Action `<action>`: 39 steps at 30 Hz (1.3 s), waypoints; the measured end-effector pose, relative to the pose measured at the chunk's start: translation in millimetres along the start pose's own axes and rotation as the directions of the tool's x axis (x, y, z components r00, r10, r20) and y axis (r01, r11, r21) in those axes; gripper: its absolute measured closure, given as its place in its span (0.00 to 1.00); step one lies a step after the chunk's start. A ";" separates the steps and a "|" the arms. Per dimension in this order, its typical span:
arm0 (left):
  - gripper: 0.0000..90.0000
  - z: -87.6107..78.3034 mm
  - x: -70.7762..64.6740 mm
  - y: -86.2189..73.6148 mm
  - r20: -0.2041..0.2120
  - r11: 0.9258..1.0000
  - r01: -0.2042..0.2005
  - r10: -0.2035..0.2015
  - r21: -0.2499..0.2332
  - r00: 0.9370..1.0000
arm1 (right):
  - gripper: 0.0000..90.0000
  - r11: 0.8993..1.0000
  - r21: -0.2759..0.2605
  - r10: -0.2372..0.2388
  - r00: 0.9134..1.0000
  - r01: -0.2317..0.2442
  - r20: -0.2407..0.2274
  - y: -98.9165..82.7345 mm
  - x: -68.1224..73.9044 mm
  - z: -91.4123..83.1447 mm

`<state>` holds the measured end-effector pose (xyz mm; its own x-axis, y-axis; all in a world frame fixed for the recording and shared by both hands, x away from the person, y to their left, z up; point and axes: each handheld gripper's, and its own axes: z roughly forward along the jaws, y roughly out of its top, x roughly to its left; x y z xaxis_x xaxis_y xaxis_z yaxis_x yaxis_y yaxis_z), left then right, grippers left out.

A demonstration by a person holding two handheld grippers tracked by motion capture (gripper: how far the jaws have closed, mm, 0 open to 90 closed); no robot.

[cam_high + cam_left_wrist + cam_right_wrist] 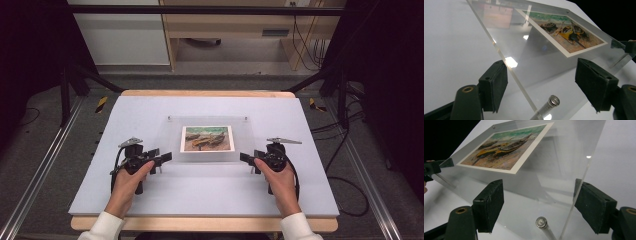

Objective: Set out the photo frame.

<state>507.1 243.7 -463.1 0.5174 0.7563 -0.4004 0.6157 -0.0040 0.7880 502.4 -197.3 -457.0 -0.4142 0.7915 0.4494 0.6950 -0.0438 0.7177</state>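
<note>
Clear frame lying flat on the white surface (100,150)

The acrylic frame (170,142) with its boat print (207,138) is sitting mid-surface; left gripper (162,158) and right gripper (246,159) are straddling its near corners, jaws standing wide, pads not touching.

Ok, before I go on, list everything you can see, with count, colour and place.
Clear acrylic picture frame: one, transparent, mid-table on the mat.
Boat-painting print with white border: one, orange and green, inside the frame.
Silver metal standoff posts: two seen, at the frame's near corners.
Pale foam mat: one, whitish, covering the wooden table.
Left tongs: black, open astride the frame's left edge.
Right tongs: black, open astride its right edge.
</note>
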 end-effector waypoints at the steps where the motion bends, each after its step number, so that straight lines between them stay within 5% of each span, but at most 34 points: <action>1: 0.31 -0.9 0.1 -0.1 -0.002 1.000 -0.004 0.004 -0.002 1.000 | 0.29 1.000 0.000 -0.002 1.000 0.002 0.001 -0.4 0.7 -1.1; 39: 0.50 -27.5 -17.9 -8.9 -0.045 0.996 -0.086 0.086 -0.009 0.995 | 0.40 0.988 -0.010 -0.151 0.987 0.152 0.047 -15.6 17.9 -25.9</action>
<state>475.9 248.1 -450.0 0.5408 0.7820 -0.3098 0.5633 -0.0631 0.8238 469.0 -198.3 -446.4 -0.4864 0.8169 0.3100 0.6180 0.0709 0.7829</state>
